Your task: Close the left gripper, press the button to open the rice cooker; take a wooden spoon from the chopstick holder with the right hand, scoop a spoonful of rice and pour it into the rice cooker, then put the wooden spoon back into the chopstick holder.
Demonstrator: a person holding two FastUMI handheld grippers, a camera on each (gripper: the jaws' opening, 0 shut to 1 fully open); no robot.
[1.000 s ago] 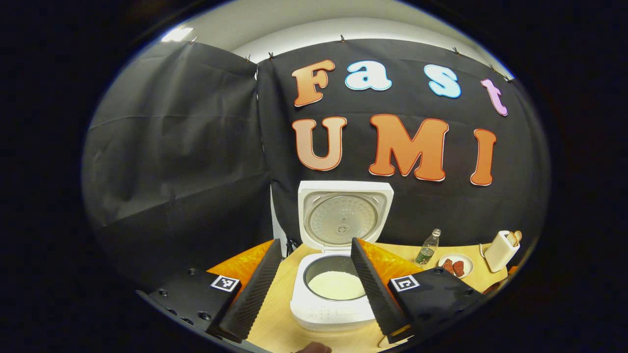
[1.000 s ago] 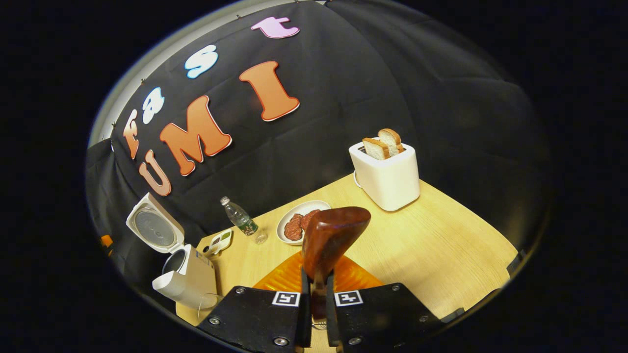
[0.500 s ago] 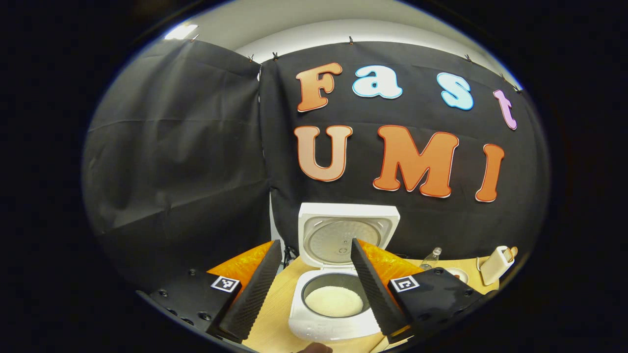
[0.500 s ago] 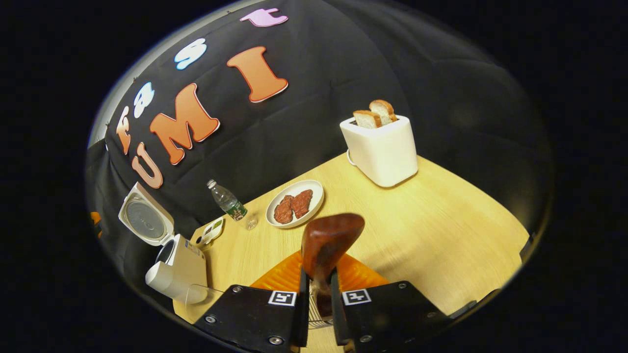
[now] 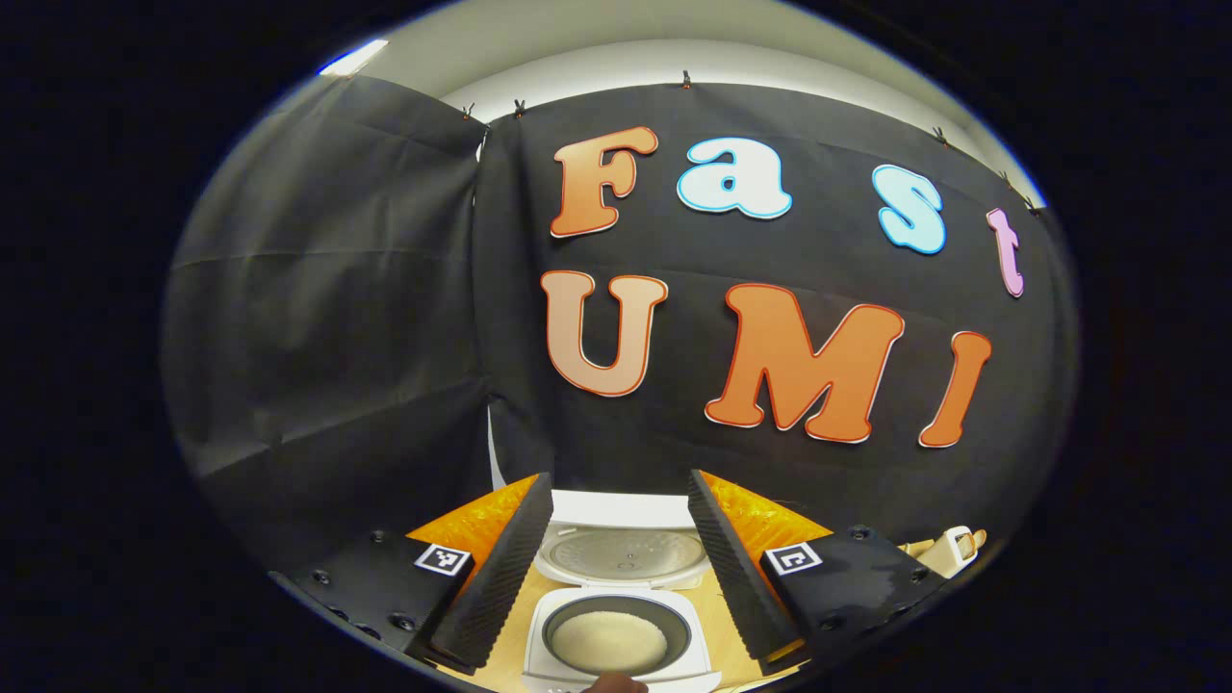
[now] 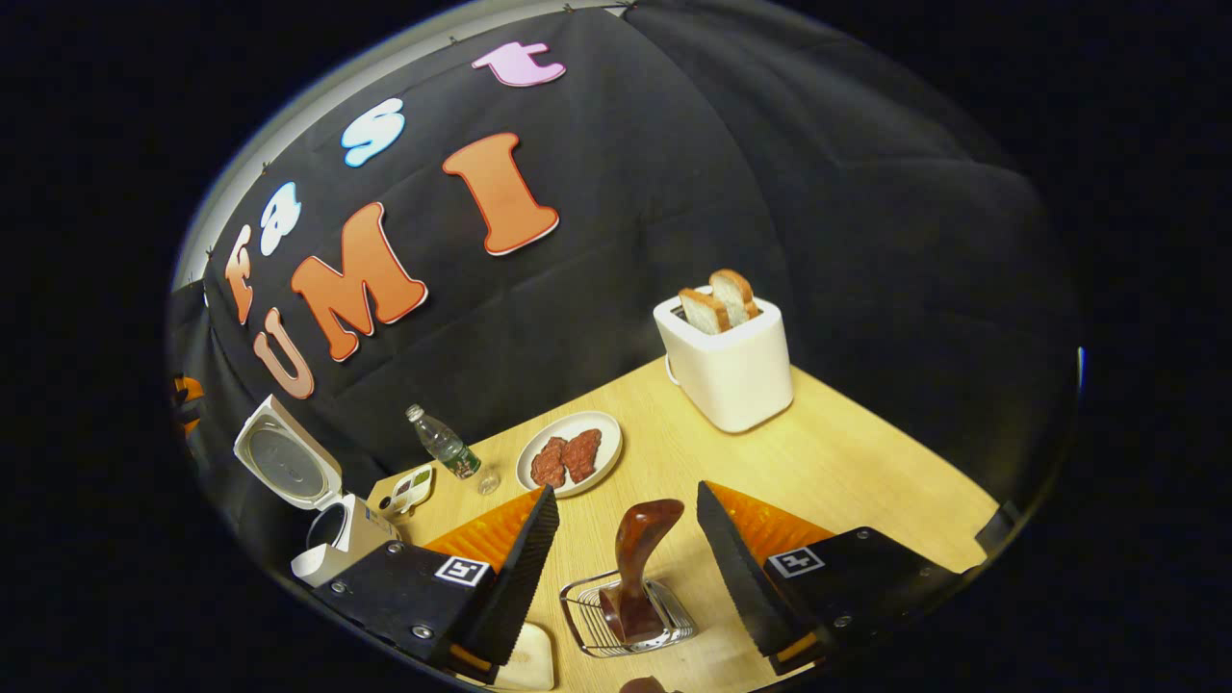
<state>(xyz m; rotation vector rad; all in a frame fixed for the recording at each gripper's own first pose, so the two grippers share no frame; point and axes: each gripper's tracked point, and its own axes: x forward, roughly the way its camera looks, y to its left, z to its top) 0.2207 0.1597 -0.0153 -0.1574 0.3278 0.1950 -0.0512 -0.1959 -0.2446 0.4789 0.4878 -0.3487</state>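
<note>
Wooden and dark, the spoon [image 6: 640,563] now stands handle-down in the wire chopstick holder [image 6: 626,616] at the bottom centre of the right gripper view; half a second ago my right gripper [image 6: 628,539] was clamped on it, and now its fingers are spread wide on either side, touching nothing. In the left gripper view, my left gripper [image 5: 621,534] is spread as before, nothing between its fingers, but the rice cooker [image 5: 621,630] has slid lower in the frame, lid up, white rice [image 5: 608,642] in the pot. On the table [image 6: 866,472] beyond the spoon, the plate of meat [image 6: 570,452] lies at centre, the bottle [image 6: 441,443] to its left, the toaster [image 6: 727,361] with two slices upper right, well apart from the holder.
</note>
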